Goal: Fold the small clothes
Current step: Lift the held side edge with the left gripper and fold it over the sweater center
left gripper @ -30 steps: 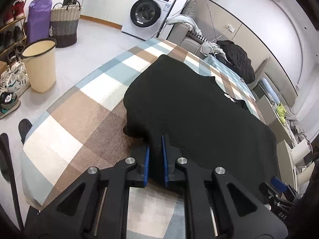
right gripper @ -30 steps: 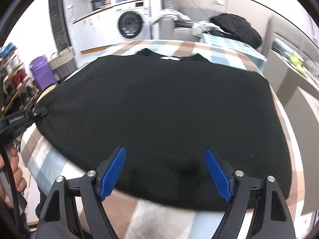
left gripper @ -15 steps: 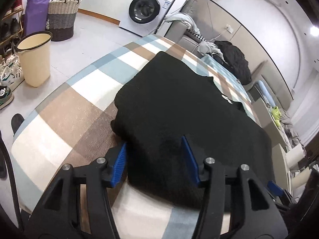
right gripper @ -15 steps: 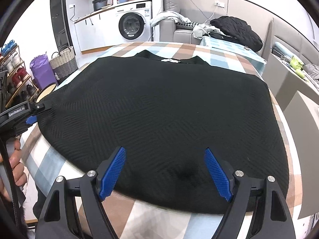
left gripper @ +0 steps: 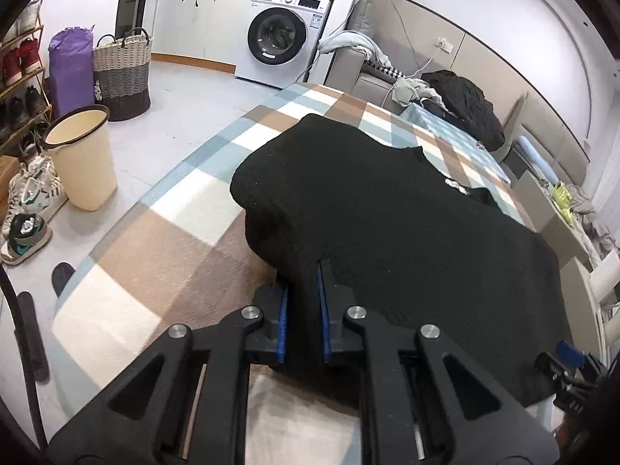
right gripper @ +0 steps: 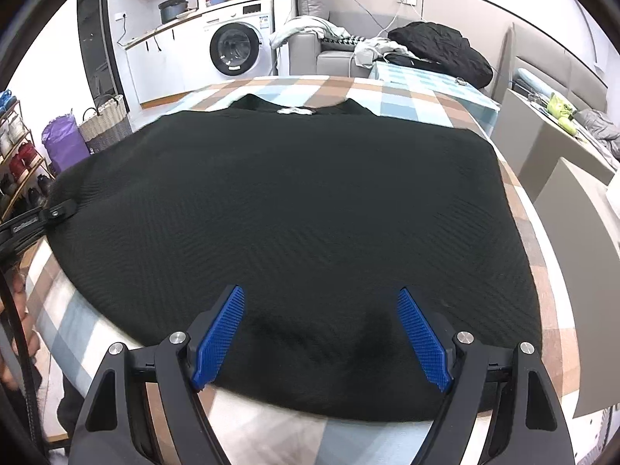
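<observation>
Left wrist: left gripper (left gripper: 302, 310), just closing, pinches black sweater (left gripper: 387, 224); white neck label (right gripper: 294, 111) unreadable.

Home, living and laundry area: washing machine (left gripper: 277, 37), grey sofa (right gripper: 329, 52) strewn with clothes, woven laundry basket (left gripper: 122, 71), shoe rack (left gripper: 21, 73), bin (left gripper: 83, 157).

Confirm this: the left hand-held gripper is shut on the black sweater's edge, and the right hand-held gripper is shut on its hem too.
Half wrong. The left hand-held gripper is shut on the black sweater, but the right hand-held gripper is open, its jaws spread over the hem, as the right wrist view shows.
</observation>
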The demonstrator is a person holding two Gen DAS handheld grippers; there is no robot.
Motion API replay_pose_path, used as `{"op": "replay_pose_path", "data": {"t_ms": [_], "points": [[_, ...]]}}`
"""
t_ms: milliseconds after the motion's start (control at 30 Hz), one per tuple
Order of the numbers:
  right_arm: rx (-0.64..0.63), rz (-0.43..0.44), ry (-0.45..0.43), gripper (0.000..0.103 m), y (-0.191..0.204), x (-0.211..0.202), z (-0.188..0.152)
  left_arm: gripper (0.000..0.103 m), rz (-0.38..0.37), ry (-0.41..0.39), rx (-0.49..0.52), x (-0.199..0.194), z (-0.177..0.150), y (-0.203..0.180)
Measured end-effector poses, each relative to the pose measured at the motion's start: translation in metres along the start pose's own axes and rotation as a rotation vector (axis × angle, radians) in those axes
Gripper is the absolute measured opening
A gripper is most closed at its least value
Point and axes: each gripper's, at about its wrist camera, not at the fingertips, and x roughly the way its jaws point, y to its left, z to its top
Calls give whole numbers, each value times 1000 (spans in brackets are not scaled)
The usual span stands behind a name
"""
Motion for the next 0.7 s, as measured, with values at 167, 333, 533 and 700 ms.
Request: {"op": "replay_pose_path", "data": {"t_ms": [167, 333, 533, 700], "points": [[20, -1, 25, 83, -3, 6, -3, 10, 10, -29, 37, -16, 1, -8], [33, -3, 19, 83, -8, 2, -7, 9, 2, -87, 117, -36, 12, -35], [46, -27, 0, 83, -19, -8, -7, 8, -67, -202, 324, -60, 28, -108], [93, -85, -20, 83, -43, -20, -6, 8, -273, -231, 489, -77, 15, -198]]}}
